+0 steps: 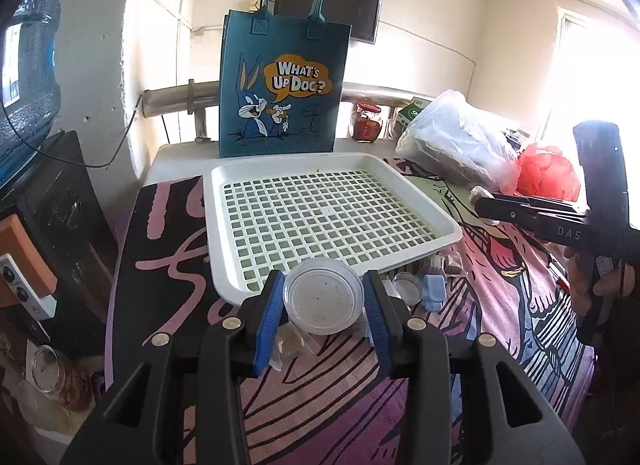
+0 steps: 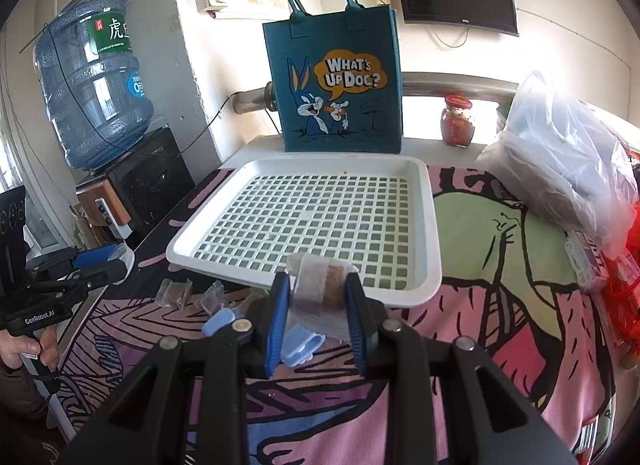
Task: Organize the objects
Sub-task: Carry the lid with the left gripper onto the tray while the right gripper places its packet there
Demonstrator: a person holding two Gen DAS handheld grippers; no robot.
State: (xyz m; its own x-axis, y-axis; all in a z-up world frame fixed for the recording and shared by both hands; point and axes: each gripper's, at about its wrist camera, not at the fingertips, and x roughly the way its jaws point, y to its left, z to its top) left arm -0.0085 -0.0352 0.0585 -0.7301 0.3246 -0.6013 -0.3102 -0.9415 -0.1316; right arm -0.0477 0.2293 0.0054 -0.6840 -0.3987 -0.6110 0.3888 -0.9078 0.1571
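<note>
My left gripper (image 1: pixel 325 301) is shut on a small round clear plastic container (image 1: pixel 324 297) with a lid, held above the cloth just before the white lattice tray (image 1: pixel 224 201). My right gripper (image 2: pixel 316 297) is shut on a clear-wrapped brown snack packet (image 2: pixel 320 281), lifted near the same white tray's (image 2: pixel 430 225) front edge. Below it lie blue plastic clips (image 2: pixel 300 347) and more wrapped packets (image 2: pixel 176 291) on the cloth. The left view shows another clear lid (image 1: pixel 408 287) and a blue clip (image 1: pixel 434 291) by the tray, and the right gripper (image 1: pixel 480 201) from the side.
A blue cartoon tote bag (image 2: pixel 334 85) stands behind the tray. A red-filled jar (image 2: pixel 456 121), grey plastic bags (image 2: pixel 560 161) and a red bag (image 1: pixel 548 173) crowd the right. A water jug (image 2: pixel 92 89) on a black dispenser stands left. A patterned cloth (image 2: pixel 480 265) covers the table.
</note>
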